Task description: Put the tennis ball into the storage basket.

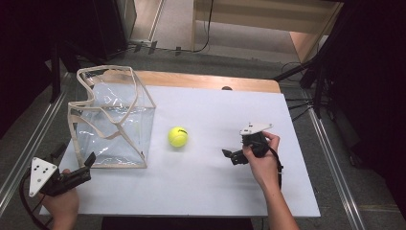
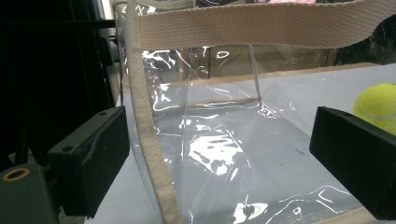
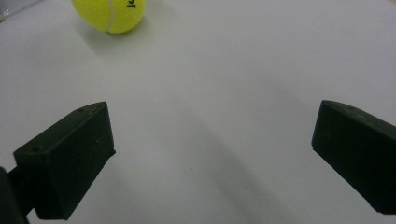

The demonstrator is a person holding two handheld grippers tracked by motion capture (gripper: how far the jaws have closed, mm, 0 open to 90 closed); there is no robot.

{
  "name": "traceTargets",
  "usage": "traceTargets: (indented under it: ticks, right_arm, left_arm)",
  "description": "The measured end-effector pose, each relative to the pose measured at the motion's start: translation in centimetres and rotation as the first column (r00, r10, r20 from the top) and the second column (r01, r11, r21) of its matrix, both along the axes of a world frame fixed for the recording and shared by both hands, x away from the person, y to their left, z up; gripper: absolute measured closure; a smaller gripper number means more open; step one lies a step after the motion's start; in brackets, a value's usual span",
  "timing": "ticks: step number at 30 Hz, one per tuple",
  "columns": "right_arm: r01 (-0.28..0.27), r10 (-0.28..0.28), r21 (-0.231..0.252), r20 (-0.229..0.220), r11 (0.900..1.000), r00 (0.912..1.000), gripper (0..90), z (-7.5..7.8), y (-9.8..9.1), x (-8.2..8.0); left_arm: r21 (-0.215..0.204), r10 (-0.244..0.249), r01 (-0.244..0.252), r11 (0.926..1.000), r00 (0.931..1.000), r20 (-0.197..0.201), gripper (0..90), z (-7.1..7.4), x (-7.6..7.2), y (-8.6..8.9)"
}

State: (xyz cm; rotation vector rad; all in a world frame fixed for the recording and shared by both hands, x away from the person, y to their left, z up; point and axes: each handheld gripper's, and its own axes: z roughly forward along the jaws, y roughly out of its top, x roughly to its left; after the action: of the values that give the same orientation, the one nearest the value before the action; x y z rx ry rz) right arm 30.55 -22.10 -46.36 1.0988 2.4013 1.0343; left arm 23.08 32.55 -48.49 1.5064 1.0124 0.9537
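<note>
A: Where is the tennis ball (image 1: 177,137)?

B: It lies on the white worktop (image 1: 206,187), about mid-depth and a little left of centre, just right of the clear bag (image 1: 112,120). Ball and bag are near each other but apart.

A: And the bag?

B: It stands upright near the worktop's left edge, its mouth open upward, with beige webbing along its edges and handles (image 2: 252,23) drooping over the top.

A: What about the left hand-held gripper (image 1: 76,170)?

B: It sits at the front left corner of the worktop, aimed at the bag's near corner. In the left gripper view its jaws stand wide apart and hold nothing; the bag's beige corner seam (image 2: 149,140) rises between them, and the ball (image 2: 379,102) peeks over the jaw on the right of that view.

A: The right one?

B: The right hand-held gripper (image 1: 230,154) is right of centre, pointing left toward the ball and well apart from it. In the right gripper view its jaws are spread wide over bare worktop, empty, with the ball (image 3: 109,14) at the top left of that view.
</note>
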Motion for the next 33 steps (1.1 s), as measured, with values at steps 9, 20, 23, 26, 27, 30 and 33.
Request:
traceTargets:
  ticks: [9, 20, 23, 26, 27, 30, 33]
  right_arm:
    - [-0.029, 0.029, -0.017, -0.009, 0.9994, 0.9996, 0.0, 0.2, 1.9, 1.2]
    - [-0.055, 0.053, -0.032, -0.044, 0.998, 0.9976, 0.0, 0.4, 3.8, 2.3]
    - [-0.061, 0.059, -0.034, -0.046, 0.9976, 0.9972, 0.0, 0.4, 4.0, 2.5]
    - [-0.073, 0.071, -0.037, -0.05, 0.9966, 0.9962, 0.0, 0.4, 4.5, 2.8]
    - [-0.073, 0.071, -0.037, -0.05, 0.9966, 0.9962, 0.0, 0.4, 4.5, 2.8]
    - [-0.085, 0.083, -0.044, -0.055, 0.9954, 0.995, 0.0, 0.5, 4.9, 3.1]
    - [-0.09, 0.087, -0.047, -0.066, 0.9948, 0.994, 0.0, 0.6, 5.5, 3.4]
  left_arm:
    - [-0.004, 0.0, 0.0, 1.0, 1.0, 0.001, 5.3, 0.0, -0.1, 0.0]
    - [-0.007, -0.004, 0.004, 1.0, 1.0, 0.005, 5.3, 0.0, -0.1, 0.1]
    - [-0.01, -0.002, 0.002, 0.9999, 1.0, 0.006, 5.3, 0.0, -0.1, 0.1]
    - [-0.011, -0.002, 0.002, 0.9999, 1.0, 0.005, 5.3, 0.0, -0.1, 0.1]
    - [-0.011, -0.002, 0.002, 0.9999, 1.0, 0.005, 5.3, 0.0, -0.1, 0.1]
    - [-0.009, -0.001, 0.001, 1.0, 1.0, 0.005, 5.3, 0.0, -0.2, 0.1]
    - [-0.009, -0.003, 0.003, 1.0, 1.0, 0.003, 5.3, 0.1, -0.2, 0.1]
